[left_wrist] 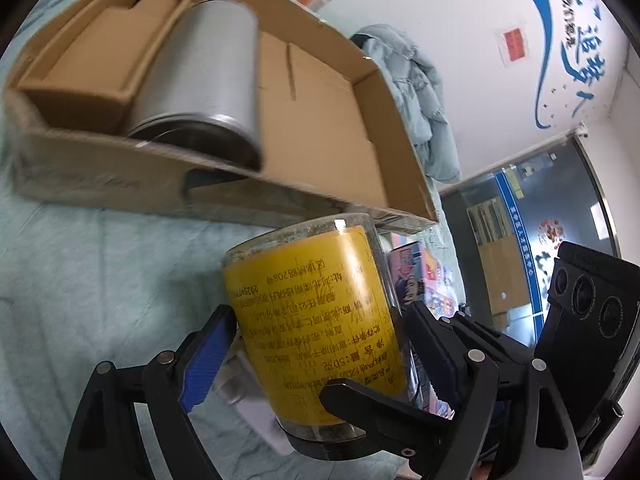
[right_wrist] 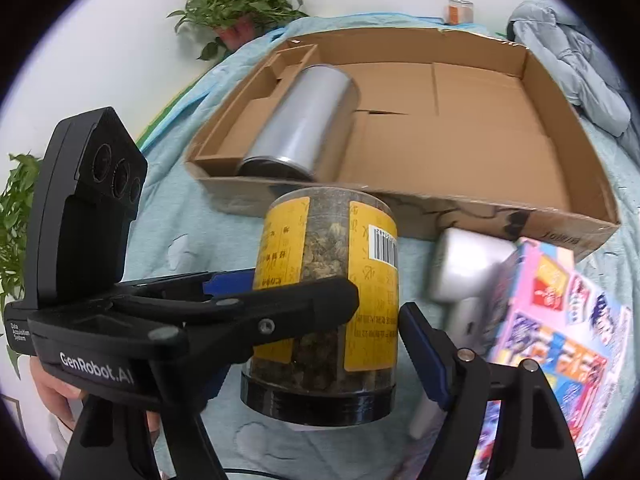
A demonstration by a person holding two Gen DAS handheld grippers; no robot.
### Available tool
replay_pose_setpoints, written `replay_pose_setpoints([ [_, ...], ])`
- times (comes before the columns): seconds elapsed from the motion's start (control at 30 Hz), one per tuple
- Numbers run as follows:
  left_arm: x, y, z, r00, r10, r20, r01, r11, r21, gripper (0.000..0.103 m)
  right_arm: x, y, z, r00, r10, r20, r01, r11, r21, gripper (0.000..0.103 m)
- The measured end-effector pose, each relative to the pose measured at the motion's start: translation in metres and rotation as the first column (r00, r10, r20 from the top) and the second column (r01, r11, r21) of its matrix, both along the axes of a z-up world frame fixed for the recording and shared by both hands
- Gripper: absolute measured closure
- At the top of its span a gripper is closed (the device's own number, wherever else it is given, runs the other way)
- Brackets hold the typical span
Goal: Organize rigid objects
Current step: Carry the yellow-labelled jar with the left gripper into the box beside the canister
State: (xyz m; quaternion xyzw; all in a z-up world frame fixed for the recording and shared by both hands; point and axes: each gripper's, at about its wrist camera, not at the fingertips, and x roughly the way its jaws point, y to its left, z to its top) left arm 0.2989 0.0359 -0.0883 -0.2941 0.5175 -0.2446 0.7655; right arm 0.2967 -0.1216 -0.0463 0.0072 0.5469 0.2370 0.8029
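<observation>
A clear jar with a yellow label and a black lid at its bottom end, filled with dried herbs, is held upside down above the teal cloth. It also shows in the right wrist view. My left gripper is shut on it from both sides. My right gripper also brackets the jar, with the left gripper's finger crossing in front; its right pad stands slightly off the jar. A silver can lies on its side in the open cardboard box, also in the right wrist view.
A silver-white hair dryer and a colourful pink box lie on the cloth right of the jar. A grey jacket lies behind the box. Potted plants stand at the back left.
</observation>
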Motion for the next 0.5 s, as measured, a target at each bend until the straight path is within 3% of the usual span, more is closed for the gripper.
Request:
replay_pose_setpoints([
  [0.37,0.003,0.012,-0.002,1.0,0.014,0.019,-0.014,1.0,0.001,0.018,0.002,0.024,-0.011,0.998,0.037,0.044,-0.033,0.997,-0.076,0.018],
  [0.5,-0.002,0.008,0.0,1.0,0.0,0.022,0.0,1.0,0.009,0.019,-0.002,0.02,-0.009,0.999,0.004,0.053,-0.001,0.997,-0.072,0.019],
])
